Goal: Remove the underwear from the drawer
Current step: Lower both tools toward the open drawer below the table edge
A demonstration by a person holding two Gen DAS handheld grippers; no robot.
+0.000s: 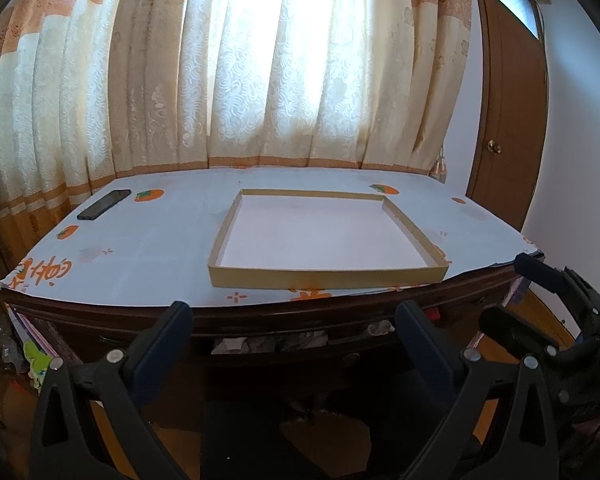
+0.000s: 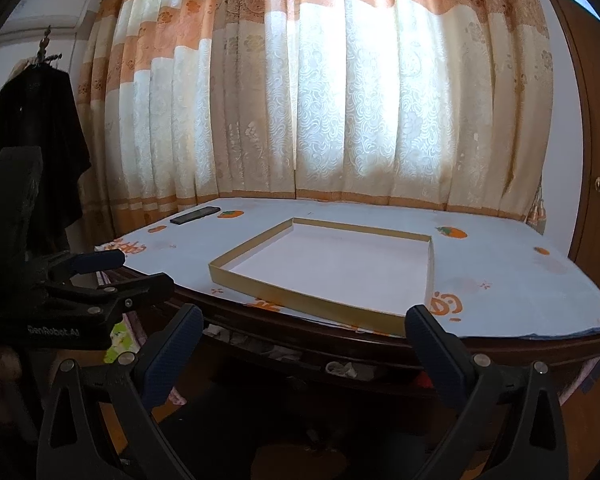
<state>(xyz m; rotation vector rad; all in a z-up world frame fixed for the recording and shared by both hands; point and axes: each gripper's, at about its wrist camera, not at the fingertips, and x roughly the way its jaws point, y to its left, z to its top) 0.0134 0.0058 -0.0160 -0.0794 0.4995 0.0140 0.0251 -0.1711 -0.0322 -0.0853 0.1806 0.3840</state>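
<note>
Left wrist view: desk [image 1: 160,240] fills centre, cardboard tray [image 1: 324,270] on top, phone [image 1: 104,204] at 10 o'clock. Drawer [image 1: 284,342] under front edge, ajar at 6 o'clock; underwear [image 1: 256,344] bunched inside: soft, light, limp, pinch any raised fold. Narrow slot, desk lip hinder entry. Left tool [image 1: 294,316] spread apart, empty; right tool [image 2: 304,320] likewise.

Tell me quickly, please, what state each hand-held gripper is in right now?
Left hand-held gripper: open, holding nothing.
Right hand-held gripper: open, holding nothing.
</note>
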